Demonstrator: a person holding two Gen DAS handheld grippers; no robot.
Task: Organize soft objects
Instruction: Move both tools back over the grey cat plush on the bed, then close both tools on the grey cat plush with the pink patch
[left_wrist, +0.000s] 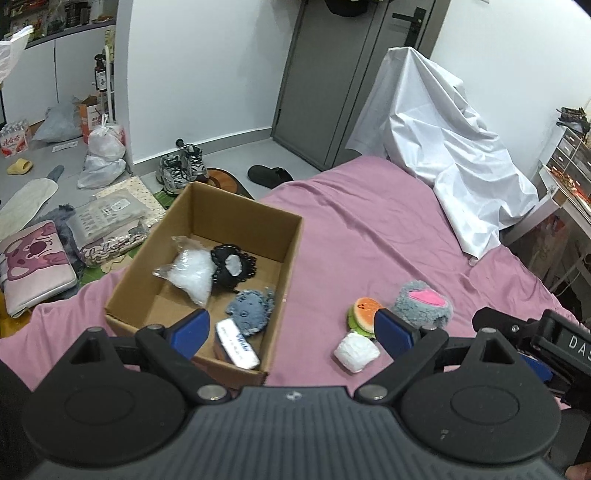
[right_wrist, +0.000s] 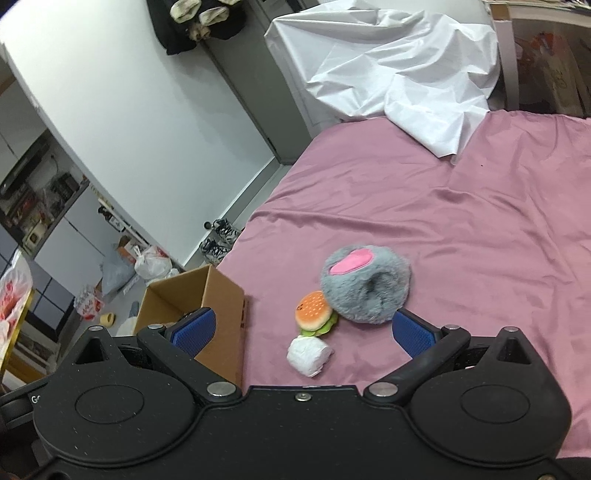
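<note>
Right tongs (right_wrist: 303, 328) agape, empty | burger plush (right_wrist: 315, 314) lies between them

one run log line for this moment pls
left gripper open, empty | right gripper open, empty | box part filled | burger, grey plush, white wad on bed
</note>
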